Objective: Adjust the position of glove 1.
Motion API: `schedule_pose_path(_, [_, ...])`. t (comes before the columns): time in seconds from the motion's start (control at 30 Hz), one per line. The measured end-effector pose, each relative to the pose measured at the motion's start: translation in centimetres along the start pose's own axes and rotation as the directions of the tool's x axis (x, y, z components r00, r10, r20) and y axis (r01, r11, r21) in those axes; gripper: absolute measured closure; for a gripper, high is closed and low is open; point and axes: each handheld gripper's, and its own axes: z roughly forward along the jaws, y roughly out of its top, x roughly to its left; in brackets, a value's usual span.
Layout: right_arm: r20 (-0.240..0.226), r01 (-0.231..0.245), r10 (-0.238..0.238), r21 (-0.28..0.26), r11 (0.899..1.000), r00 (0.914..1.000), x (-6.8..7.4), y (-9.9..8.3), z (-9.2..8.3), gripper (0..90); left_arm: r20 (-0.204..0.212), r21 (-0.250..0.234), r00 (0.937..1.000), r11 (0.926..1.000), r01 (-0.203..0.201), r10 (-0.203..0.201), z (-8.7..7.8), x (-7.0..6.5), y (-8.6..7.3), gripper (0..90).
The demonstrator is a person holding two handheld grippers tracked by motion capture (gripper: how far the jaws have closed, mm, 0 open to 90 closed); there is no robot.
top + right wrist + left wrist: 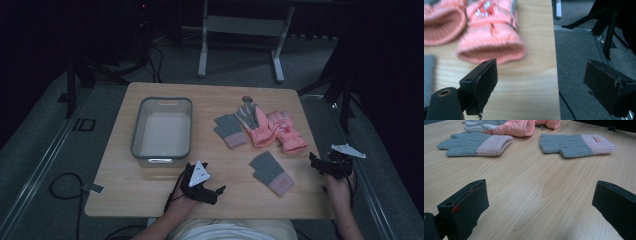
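You held the left gripper (216,192) low over the near edge of the wooden table (150,190), its jaws spread wide with nothing between them and bare wood beneath, as the left gripper view showed. Ahead of it lay the nearer grey knit glove (270,172) with its pink cuff, flat on the table and well apart from the jaws; in the left gripper view that glove (576,144) sat at the upper right, the second grey glove (475,144) at the upper left. From above, the second grey glove (229,130) lay just beside the pair of pink padded gloves (272,129), which overlapped each other near the middle of the table. You held the right gripper (316,164) at the table's right edge, its jaws also wide apart and gripping nothing; in the right gripper view one jaw stood over the wood and the other over the carpet beyond the edge, with a pink glove's cuff (491,51) close ahead. A grey plastic tub (162,131) stood on the left part of the table.
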Motion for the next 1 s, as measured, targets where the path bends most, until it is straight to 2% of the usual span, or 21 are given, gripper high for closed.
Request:
schedule_pose_path(0.1, [0.005, 0.015, -0.015, -0.02, 1.0, 0.9999, 0.4, 1.2, -0.5, 11.6, 0.0, -0.003, 1.0, 1.0, 0.0, 0.0, -0.1, 0.0, 0.0, 0.0])
schedule_pose_path(0.17, [-0.008, 0.015, -0.015, -0.031, 0.999, 0.9998, 0.6, 2.0, -0.7, 11.9, -0.002, -0.007, 1.0, 1.0, -0.002, 0.002, -0.1, 0.0, 0.0, 0.0])
schedule_pose_path(0.27, [-0.054, 0.004, -0.006, -0.027, 1.0, 0.9985, 1.0, 3.3, -1.1, 13.8, -0.002, -0.008, 1.0, 1.0, -0.003, 0.003, -0.1, 0.0, 0.0, 0.0])
schedule_pose_path(0.3, [-0.078, -0.002, 0.002, -0.002, 1.0, 0.997, 1.1, 3.8, -1.1, 13.8, -0.001, -0.008, 1.0, 1.0, -0.006, 0.006, -0.1, 0.0, 0.0, 0.0])
schedule_pose_path(0.37, [-0.129, -0.017, 0.018, 0.01, 1.0, 0.9915, 1.2, 4.6, -1.1, 14.1, 0.001, -0.004, 1.0, 1.0, -0.003, 0.003, -0.1, 0.0, 0.0, 0.0])
schedule_pose_path(0.4, [-0.133, -0.021, 0.021, 0.003, 1.0, 0.9909, 1.4, 5.0, -1.2, 14.3, 0.001, -0.003, 1.0, 1.0, -0.004, 0.004, 0.0, 0.0, 0.0, 0.0])
schedule_pose_path(0.57, [-0.111, 0.018, -0.025, -0.063, 0.998, 0.9935, 2.6, 7.1, -1.6, 13.4, -0.021, -0.016, 0.9996, 0.9997, -0.02, 0.02, -0.1, -0.3, -0.1, 0.0])
schedule_pose_path(0.67, [-0.128, 0.033, -0.043, -0.084, 0.996, 0.9909, 3.2, 8.5, -1.6, 13.1, -0.027, -0.012, 0.9989, 0.9992, -0.039, 0.038, -0.1, -0.5, -0.1, 0.0])
schedule_pose_path(0.8, [-0.132, 0.05, -0.065, -0.11, 0.993, 0.9891, 3.9, 9.6, -1.4, 12.0, -0.025, -0.014, 0.9991, 0.9993, -0.035, 0.035, -0.1, -0.4, -0.1, 0.0])
schedule_pose_path(0.87, [-0.172, 0.083, -0.103, -0.119, 0.989, 0.9797, 4.7, 10.3, -1.2, 10.9, -0.022, -0.015, 0.9993, 0.9994, -0.03, 0.03, -0.2, -0.4, -0.1, 0.0])
schedule_pose_path(1.0, [-0.194, 0.099, -0.121, -0.12, 0.988, 0.9736, 6.0, 11.0, -0.8, 11.3, -0.02, -0.012, 0.9995, 0.9997, -0.023, 0.023, -0.1, -0.3, -0.1, 0.0])
